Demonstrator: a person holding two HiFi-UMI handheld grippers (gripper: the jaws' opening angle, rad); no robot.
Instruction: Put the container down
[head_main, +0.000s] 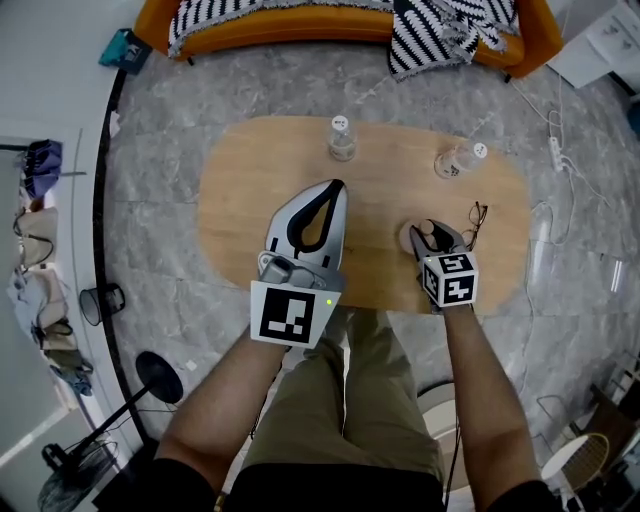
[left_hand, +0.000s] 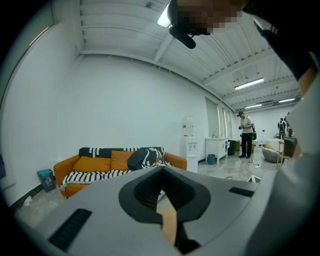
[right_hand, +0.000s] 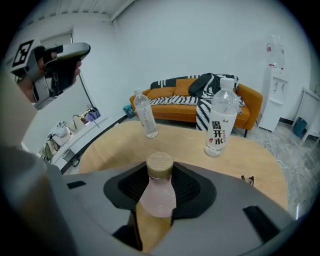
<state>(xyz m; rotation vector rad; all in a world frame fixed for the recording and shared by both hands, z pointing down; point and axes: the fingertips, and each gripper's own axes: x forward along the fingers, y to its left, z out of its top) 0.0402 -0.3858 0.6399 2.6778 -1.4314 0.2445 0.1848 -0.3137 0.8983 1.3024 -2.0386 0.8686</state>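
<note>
— What is being gripped by the right gripper (head_main: 428, 236)?
— A small pale-pink container (right_hand: 157, 195) with a wooden lid is being pinched at its body, and the jaws are being kept partly apart by it. It is being held upright by the near edge of the table (head_main: 250, 200), toward the right end. Whether its base is being rested on the wood cannot be told.
— And the left gripper (head_main: 337, 188)?
— It is being held raised, jaws together, with nothing between them.
— Other containers?
— A clear bottle (head_main: 341, 138) is being carried at the far edge, and a labelled bottle (right_hand: 220, 117) farther toward the right end. Both are capped, contents unclear.
</note>
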